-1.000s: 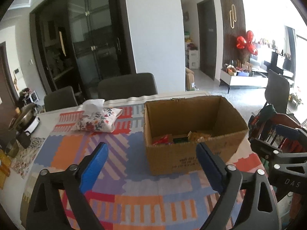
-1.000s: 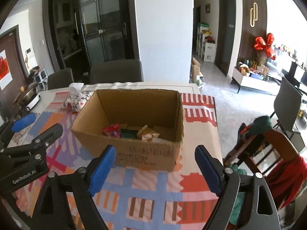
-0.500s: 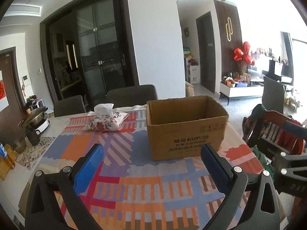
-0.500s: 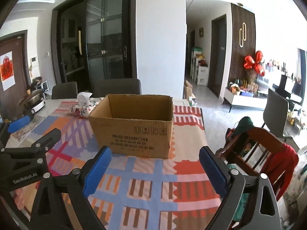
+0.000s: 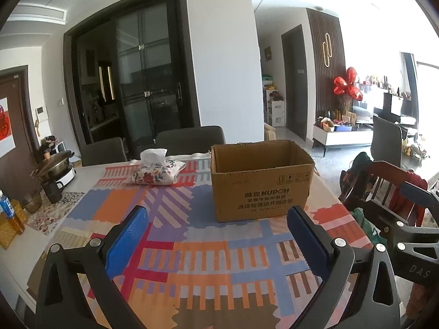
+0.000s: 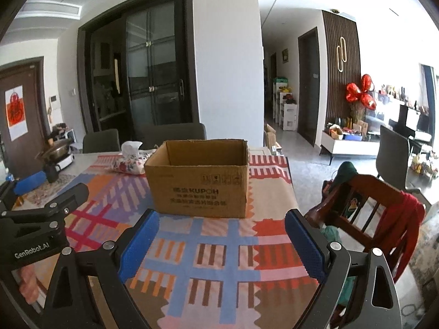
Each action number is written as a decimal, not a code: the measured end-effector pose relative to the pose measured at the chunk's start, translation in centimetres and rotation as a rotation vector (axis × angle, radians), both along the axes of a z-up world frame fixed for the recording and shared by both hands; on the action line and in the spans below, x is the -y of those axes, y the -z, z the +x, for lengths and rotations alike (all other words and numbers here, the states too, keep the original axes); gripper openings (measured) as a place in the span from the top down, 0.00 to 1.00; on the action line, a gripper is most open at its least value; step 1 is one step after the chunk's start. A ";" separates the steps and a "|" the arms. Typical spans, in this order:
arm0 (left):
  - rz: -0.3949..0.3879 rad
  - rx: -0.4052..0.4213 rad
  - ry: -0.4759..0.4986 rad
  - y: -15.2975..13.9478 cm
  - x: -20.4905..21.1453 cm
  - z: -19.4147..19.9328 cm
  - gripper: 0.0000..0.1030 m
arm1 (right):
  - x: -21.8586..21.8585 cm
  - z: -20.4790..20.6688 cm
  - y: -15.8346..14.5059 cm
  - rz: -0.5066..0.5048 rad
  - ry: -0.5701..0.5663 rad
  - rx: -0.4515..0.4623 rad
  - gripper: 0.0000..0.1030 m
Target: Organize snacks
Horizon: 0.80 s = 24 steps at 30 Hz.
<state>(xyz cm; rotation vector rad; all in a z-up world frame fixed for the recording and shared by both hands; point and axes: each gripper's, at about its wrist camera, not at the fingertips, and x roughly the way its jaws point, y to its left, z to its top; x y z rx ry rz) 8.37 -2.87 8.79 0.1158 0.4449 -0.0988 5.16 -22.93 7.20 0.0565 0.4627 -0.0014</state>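
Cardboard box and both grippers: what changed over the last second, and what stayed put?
Both cameras drew back from the cardboard box: earlier they looked down on the snack packets inside, now only its printed front shows. The left gripper and right gripper have just been opening wider, with nothing between the jaws. The box, the floral tissue pouch and the patterned tablecloth lie as before.

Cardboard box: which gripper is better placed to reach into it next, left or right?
Right, marginally. The cardboard box sits centred ahead of the right gripper; from the left gripper it lies off to the right. Both are open and empty.
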 end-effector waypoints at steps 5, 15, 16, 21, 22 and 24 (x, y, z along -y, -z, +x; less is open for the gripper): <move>0.006 0.013 -0.001 0.1 0.2 -0.5 0.00 | 0.2 -0.4 0.0 -0.017 0.016 0.014 0.09; 0.000 0.006 0.009 0.3 0.3 -0.6 0.00 | 0.5 -0.6 0.0 -0.004 0.014 0.015 0.09; 0.001 0.007 0.008 0.3 0.3 -0.6 0.00 | 0.5 -0.6 0.0 -0.002 0.015 0.015 0.09; 0.009 0.014 0.002 0.0 0.3 -0.6 0.00 | 0.6 -0.5 0.0 -0.003 0.014 0.016 0.09; 0.010 0.016 0.001 0.0 0.3 -0.7 0.00 | 0.6 -0.5 0.1 0.001 0.015 0.016 0.09; 0.012 0.020 0.000 -0.1 0.3 -0.8 0.00 | 0.6 -0.5 0.1 0.003 0.014 0.011 0.09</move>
